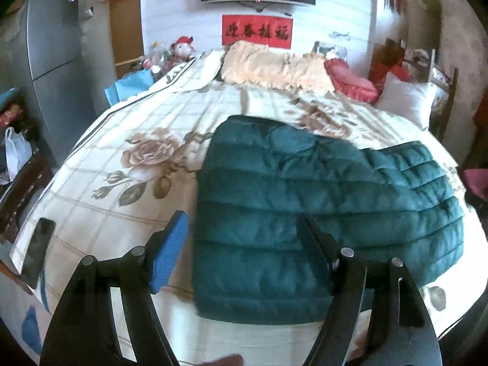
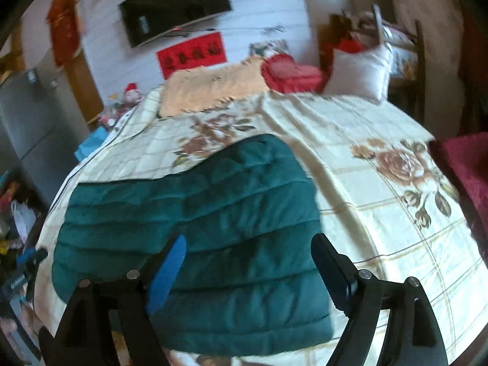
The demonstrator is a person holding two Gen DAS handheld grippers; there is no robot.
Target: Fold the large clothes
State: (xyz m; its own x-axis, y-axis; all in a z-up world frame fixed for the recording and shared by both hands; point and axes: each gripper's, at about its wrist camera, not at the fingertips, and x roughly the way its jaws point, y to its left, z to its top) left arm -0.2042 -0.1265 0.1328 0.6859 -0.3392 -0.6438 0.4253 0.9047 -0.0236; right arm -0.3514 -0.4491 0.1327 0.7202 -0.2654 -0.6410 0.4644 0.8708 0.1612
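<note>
we are hovering the left gripper (image 1: 241,244) and right gripper (image 2: 247,262) above the teal puffer jacket (image 1: 320,189), jaws spread and gripping nothing. it is lying on the floral bedspread (image 1: 137,140) already folded into a compact block, seemingly needing little more.

The teal quilted jacket (image 1: 320,201) fills the near middle of the bed. Left of it the floral bedspread (image 1: 122,116) lies bare as far as a black phone (image 1: 38,251) at the near left edge. Right of the jacket there is open bedspread too. The far end is crowded: a beige fleece blanket (image 1: 271,65), a red cushion (image 1: 350,80) and a white pillow (image 1: 405,99).
</note>
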